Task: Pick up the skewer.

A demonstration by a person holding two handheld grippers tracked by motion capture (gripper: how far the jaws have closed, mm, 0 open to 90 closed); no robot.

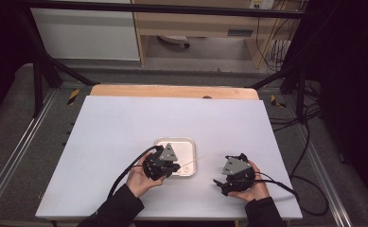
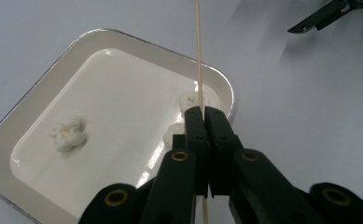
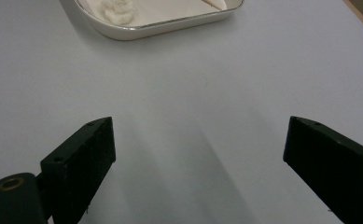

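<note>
1. Your left gripper (image 2: 202, 116) is clenched on a thin wooden skewer (image 2: 199, 56); the jaws meet flat with the stick pinched between them. The stick runs on past the tips toward twelve o'clock in the left gripper view, and a short tail shows below the jaws.

2. Your right gripper (image 3: 198, 154) is released, jaws wide apart with bare table (image 3: 193, 93) between them. In the high view it (image 1: 233, 177) sits at about three o'clock from the tray, well apart from it.

3. The skewer is likely very light and stiff along its length, but thin enough to snap or bow if you lever it sideways. It may also twist between flat pads, so keep the pinch square across it. Your hold is near the lower end; that leaves a long free length, which will probably whip a little.

4. The white tray (image 2: 39, 98) lies under and beside the left gripper. In it are pale puffy pieces: one popcorn-like piece (image 2: 68, 133) at nine o'clock from the jaws, and two more pieces (image 2: 191, 100) just beside the skewer, partly hidden by the jaws.

5. Those pieces look feather-light, brittle and crumbly. I'd judge they will crush under a firm squeeze and skid on the glossy tray, so take one lightly across its widest part with the right gripper.

6. In the right gripper view the tray rim (image 3: 170, 25) lies at twelve o'clock, one piece (image 3: 118, 9) inside it.
</note>
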